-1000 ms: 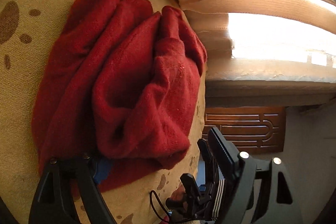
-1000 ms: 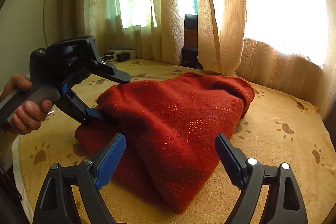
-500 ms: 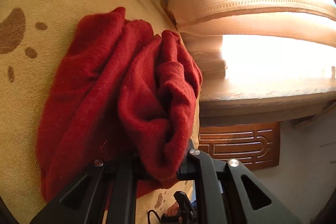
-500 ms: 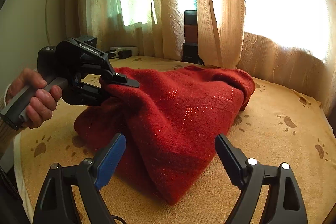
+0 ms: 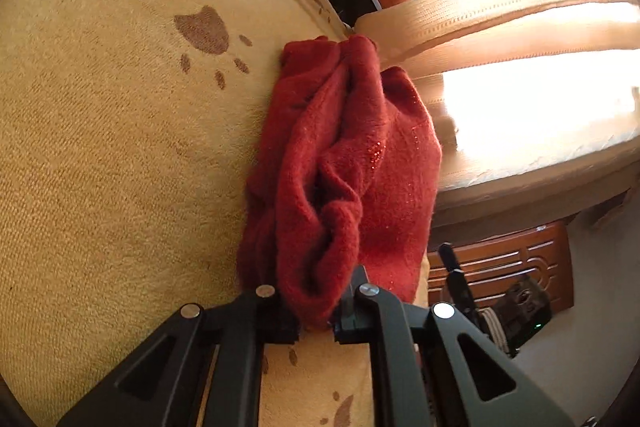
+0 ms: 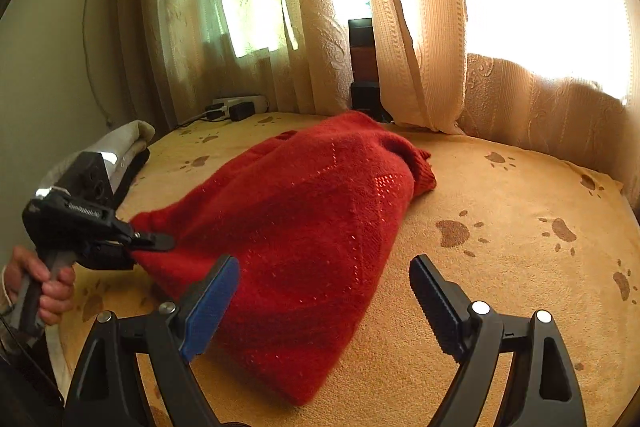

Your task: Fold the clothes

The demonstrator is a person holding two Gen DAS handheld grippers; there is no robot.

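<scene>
My left gripper [image 5: 314,315] is matte black plastic with triangular cut-outs and round silver screw heads. My right gripper [image 6: 324,297] matches it, but one finger carries a blue pad [image 6: 210,307] and the other a black ribbed one [image 6: 434,301].

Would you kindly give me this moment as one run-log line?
left gripper: shut on red sweater edge | right gripper: open, holding nothing | sweater: bunched on paw-print blanket

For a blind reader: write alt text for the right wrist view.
A red sweater lies bunched on a tan paw-print blanket, one edge pinched by the left gripper in a person's hand. The right gripper hovers open nearby, before sunlit curtains.
</scene>
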